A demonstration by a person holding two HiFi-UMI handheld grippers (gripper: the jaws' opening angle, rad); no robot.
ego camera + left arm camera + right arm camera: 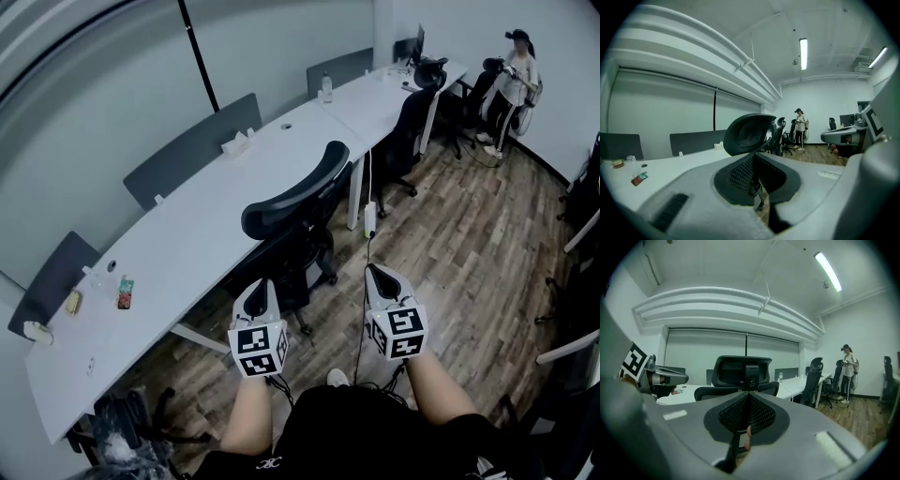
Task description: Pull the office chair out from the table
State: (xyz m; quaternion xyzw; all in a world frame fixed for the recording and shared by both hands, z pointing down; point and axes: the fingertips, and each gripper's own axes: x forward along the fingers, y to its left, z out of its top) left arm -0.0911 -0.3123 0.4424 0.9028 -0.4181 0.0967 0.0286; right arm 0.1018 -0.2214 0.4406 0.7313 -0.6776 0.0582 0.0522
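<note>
Black mesh office chair (298,192) stands ahead of both pairs of jaws, tucked against the white table (187,234) beyond it — headrest rising past the tips. Left gripper (259,286) and right gripper (379,274) each have jaws pressed together, empty, short of the chair.

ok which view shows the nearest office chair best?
Right gripper view: the office chair is centred and seen squarely from behind, headrest and top of the backrest clear. Head view shows it from above, at the table, its lower part foreshortened. Left gripper view catches mostly its headrest, at an angle.
</note>
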